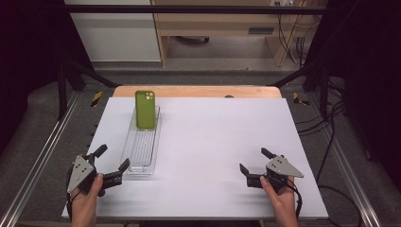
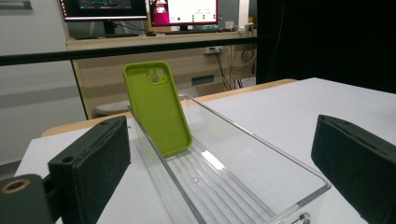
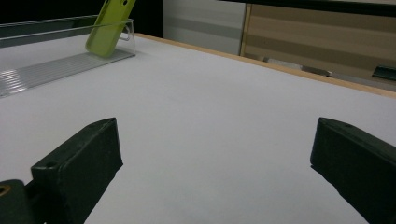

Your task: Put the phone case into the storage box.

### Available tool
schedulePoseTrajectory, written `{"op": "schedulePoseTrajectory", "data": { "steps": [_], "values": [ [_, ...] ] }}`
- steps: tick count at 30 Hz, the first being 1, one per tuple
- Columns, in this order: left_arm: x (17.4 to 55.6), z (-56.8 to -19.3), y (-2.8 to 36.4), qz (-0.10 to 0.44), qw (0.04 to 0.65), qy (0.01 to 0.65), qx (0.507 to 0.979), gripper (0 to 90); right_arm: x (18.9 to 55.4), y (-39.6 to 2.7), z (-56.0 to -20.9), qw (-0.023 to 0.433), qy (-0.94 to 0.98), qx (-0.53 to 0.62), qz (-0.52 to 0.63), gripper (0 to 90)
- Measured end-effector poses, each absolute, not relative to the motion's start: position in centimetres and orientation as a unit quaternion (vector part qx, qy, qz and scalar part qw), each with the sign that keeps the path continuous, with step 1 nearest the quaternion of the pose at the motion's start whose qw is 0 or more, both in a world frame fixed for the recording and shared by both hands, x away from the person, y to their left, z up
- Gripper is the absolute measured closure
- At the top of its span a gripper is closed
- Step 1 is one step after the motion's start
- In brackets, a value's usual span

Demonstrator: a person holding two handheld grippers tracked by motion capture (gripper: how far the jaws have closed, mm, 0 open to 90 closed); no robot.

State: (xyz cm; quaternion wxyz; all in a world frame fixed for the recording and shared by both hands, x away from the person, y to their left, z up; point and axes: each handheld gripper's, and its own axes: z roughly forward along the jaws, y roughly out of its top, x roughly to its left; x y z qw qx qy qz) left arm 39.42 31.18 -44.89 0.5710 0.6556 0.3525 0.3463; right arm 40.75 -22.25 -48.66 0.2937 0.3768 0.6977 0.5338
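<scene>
A green phone case (image 1: 145,109) leans upright against the far end of a clear plastic tray (image 1: 130,156) on the white table's left side. In the left gripper view the green phone case (image 2: 158,107) stands tilted inside the clear tray (image 2: 261,140), its camera cutout at the top. My left gripper (image 1: 112,161) is open at the tray's near end, holding nothing. My right gripper (image 1: 255,161) is open over bare table at the front right, empty. The right gripper view has the green case (image 3: 108,25) and the tray (image 3: 51,67) far off at upper left.
The white table top (image 1: 217,137) has a wooden strip along its far edge (image 1: 198,91). Metal rails (image 1: 33,165) run along both sides, with dark frame posts behind. Desks, cables and monitors (image 2: 140,9) stand beyond the table.
</scene>
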Motion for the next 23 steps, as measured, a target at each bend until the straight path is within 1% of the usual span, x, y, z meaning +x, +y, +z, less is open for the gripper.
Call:
{"op": "schedulePoseTrajectory", "data": {
  "steps": [18, 23],
  "values": [
    [39.0, -46.1, 30.4, 0.356, 0.569, 0.357, 0.649, 3.8, 40.8, -22.3, -48.9, 0.295, 0.698, 0.379, 0.53, 2.3],
    [39.1, -46.5, 30.1, 0.357, 0.56, 0.359, 0.656, 3.7, 40.9, -22.3, -49.0, 0.307, 0.699, 0.387, 0.517, 2.6]
  ]
}}
